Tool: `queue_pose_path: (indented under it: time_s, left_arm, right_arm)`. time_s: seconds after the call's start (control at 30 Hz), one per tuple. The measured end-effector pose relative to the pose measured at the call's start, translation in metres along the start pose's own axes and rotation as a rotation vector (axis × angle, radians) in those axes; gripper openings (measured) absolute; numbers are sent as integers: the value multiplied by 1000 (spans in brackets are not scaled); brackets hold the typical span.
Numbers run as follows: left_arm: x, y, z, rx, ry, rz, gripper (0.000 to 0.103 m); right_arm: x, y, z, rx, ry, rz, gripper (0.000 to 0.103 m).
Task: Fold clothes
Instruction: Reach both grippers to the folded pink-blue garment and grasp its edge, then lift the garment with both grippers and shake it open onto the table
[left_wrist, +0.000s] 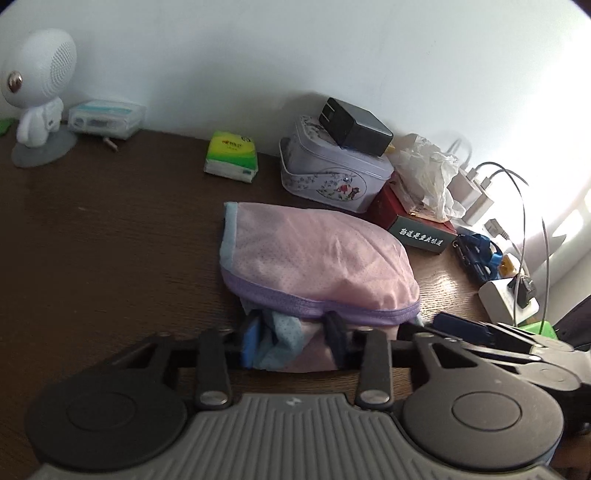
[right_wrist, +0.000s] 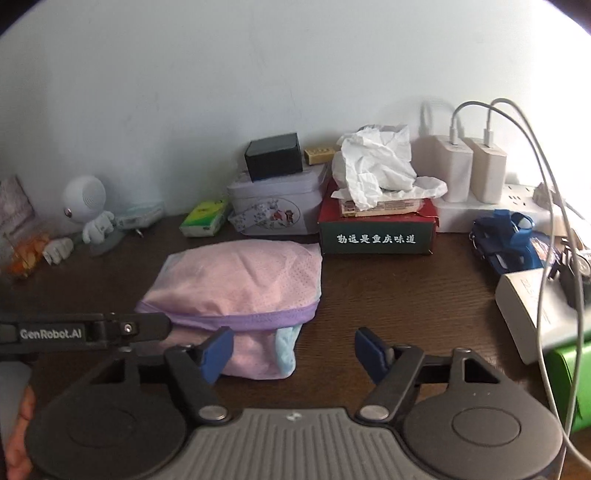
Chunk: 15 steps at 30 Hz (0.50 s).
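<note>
A folded pink mesh garment (left_wrist: 314, 254) with a purple band and light blue trim lies on the dark wooden table (left_wrist: 110, 240). It also shows in the right wrist view (right_wrist: 240, 288). My left gripper (left_wrist: 291, 339) has its fingers on either side of the garment's near edge, with cloth bunched between them. Its arm enters the right wrist view from the left (right_wrist: 85, 330). My right gripper (right_wrist: 293, 350) is open and empty, just right of the garment's near corner, with its left pad (right_wrist: 218, 352) touching the cloth.
Along the wall stand a white robot figure (left_wrist: 37, 92), a green tissue pack (left_wrist: 231, 155), a floral tin (left_wrist: 332, 173) with a black charger on top, a red-green box (right_wrist: 375, 229) with crumpled paper, a power strip with chargers (right_wrist: 472, 177) and cables, and blue items (right_wrist: 506, 240).
</note>
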<state>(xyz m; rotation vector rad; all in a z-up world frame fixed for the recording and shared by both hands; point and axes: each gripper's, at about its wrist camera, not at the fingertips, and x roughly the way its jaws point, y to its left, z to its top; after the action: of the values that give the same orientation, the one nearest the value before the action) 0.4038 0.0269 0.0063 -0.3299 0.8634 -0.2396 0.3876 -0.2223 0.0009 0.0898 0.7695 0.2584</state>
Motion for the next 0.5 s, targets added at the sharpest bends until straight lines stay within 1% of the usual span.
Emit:
queue_pose_path:
  time_s: [0.03, 0.07, 0.1, 0.13, 0.2, 0.27, 0.37, 0.5]
  left_arm:
    - [-1, 1, 2, -17, -5, -17, 19]
    - [-2, 2, 4, -34, -10, -35, 11]
    - [-7, 3, 6, -48, -20, -54, 6]
    - [-18, 1, 9, -56, -41, -75, 5]
    - [-45, -7, 13, -50, -87, -114, 5]
    - [-81, -21, 18, -29, -140, -146, 4]
    - [-151, -45, 22, -1, -242, -216, 4]
    - [-266, -84, 21, 63, -384, -278, 4]
  right_arm:
    - [4, 0, 0, -5, -7, 1, 39]
    - [6, -2, 2, 20, -7, 23, 23]
    - [6, -4, 5, 58, -4, 55, 3]
    - [1, -5, 7, 85, -27, 70, 1]
    - [-22, 0, 12, 83, -97, 89, 0]
    - [-57, 8, 20, 81, -155, 137, 0]
    - [-122, 20, 37, 97, -246, 195, 0]
    - [-227, 43, 53, 71, -389, 250, 0]
